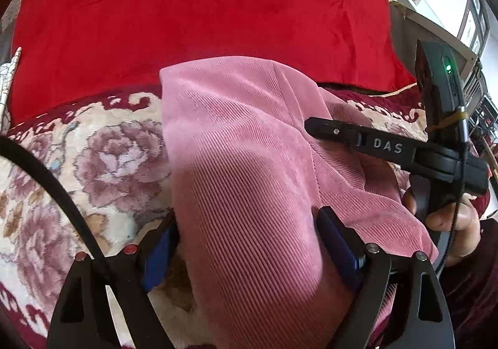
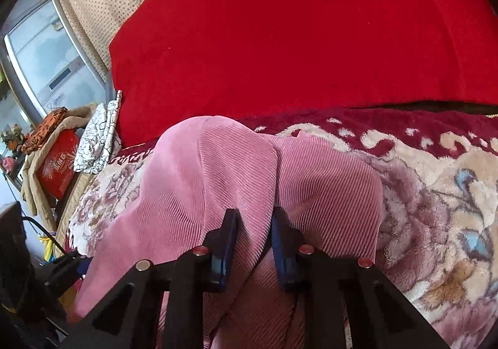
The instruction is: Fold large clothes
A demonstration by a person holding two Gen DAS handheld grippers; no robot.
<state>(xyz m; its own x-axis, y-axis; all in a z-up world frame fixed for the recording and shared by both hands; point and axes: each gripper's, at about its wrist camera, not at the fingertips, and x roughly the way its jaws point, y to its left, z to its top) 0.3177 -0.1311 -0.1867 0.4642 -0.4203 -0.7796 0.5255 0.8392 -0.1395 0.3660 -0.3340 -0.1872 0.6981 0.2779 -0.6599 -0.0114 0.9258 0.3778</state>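
While a pink ribbed garment (image 1: 249, 162) lies bunched on a floral blanket (image 1: 102, 156) over what seems to be a bed or couch, a person holds one claw over it in each hand.

The left claw (image 1: 249, 243) stands wide, its blue pads to either side of a raised fold of the pink cloth. The fold sits between the pads, but I cannot tell if they press it. This claw probably waits there to steady or take the near side.

The right claw (image 2: 253, 243) has narrowed around a ridge of the same cloth. A pinch of fabric runs up between its blue pads, which appear to grip it. No earlier view is given. A hand (image 1: 451, 218) is seen holding this tool from the left camera.

The garment rests toward the near edge of the blanket, closer to the person than to the back. Behind it a large red cushion (image 2: 295, 37) rises like a wall, limiting room at the far edge. Bare blanket shows to both sides, giving space to spread or fold sideways. Beyond the left edge stand a box (image 2: 59, 165) and folded cloths, apart from the work.
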